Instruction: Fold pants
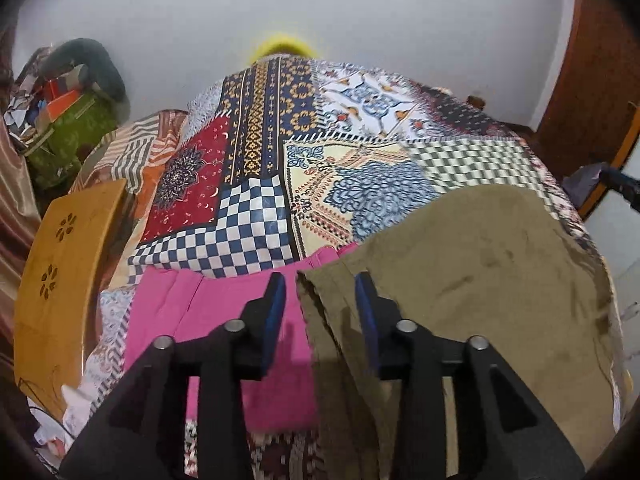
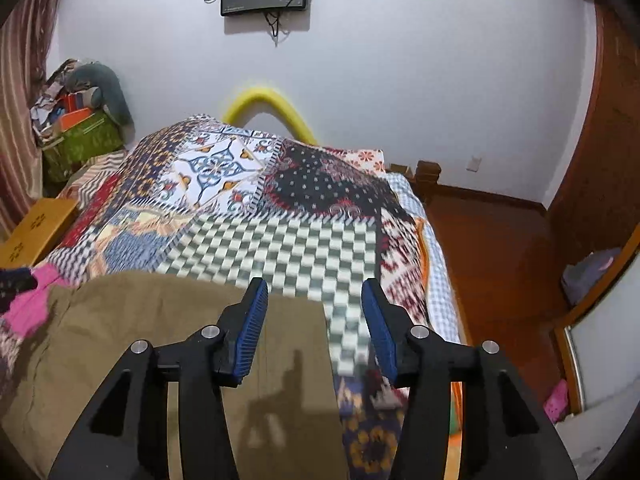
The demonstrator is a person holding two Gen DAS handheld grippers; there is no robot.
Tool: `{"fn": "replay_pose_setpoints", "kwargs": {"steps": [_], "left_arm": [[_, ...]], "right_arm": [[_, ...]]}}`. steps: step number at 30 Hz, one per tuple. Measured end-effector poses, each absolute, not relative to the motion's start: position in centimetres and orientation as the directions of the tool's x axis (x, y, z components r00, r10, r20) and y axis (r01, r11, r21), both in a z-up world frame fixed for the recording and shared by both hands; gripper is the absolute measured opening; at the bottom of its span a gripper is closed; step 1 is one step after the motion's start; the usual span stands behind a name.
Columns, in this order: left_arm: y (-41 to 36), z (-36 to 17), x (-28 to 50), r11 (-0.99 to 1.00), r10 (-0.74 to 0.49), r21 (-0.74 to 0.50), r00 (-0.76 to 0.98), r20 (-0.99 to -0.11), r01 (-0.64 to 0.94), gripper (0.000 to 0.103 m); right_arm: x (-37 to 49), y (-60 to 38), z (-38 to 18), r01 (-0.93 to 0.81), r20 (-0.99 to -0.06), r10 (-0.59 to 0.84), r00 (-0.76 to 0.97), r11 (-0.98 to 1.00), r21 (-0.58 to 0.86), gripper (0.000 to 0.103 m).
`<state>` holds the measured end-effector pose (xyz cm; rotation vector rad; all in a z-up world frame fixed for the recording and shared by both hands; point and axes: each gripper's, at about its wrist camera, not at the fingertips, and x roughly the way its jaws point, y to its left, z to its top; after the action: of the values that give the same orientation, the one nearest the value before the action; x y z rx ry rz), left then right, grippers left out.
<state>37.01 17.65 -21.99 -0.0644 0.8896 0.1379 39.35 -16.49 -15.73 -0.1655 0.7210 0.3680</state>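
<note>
Blue-padded left tongs (image 1: 320, 280) gape over soft, flat khaki pants (image 1: 480, 264).

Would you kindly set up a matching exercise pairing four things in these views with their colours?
Things:
1. pants
2. garment beside the pants
3. gripper pads
4. stool

Colours:
a. blue
b. pink
c. yellow-brown wood
d. olive-brown

Pairs: 1-d, 2-b, 3-a, 4-c
</note>
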Motion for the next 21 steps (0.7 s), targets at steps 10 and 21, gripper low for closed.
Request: {"fn": "replay_pose_setpoints", "kwargs": {"steps": [10,21], "left_arm": [[15.6,-21.0,26.4,0.996,0.047,-0.007,0.581,-0.813,-0.089,0.066],[12.8,-25.8,19.7,0.99,-0.076,-0.122,0.458,-0.886,-0.071,0.067]], "right_arm": [[28.5,-21.9,-17.6,-0.387,-0.772,0.235,0.591,0.922,-0.016,0.053],[20.0,-22.9,-24.3,-0.34,-0.887,0.218,0.408,0.938,0.074,0.053]]}}
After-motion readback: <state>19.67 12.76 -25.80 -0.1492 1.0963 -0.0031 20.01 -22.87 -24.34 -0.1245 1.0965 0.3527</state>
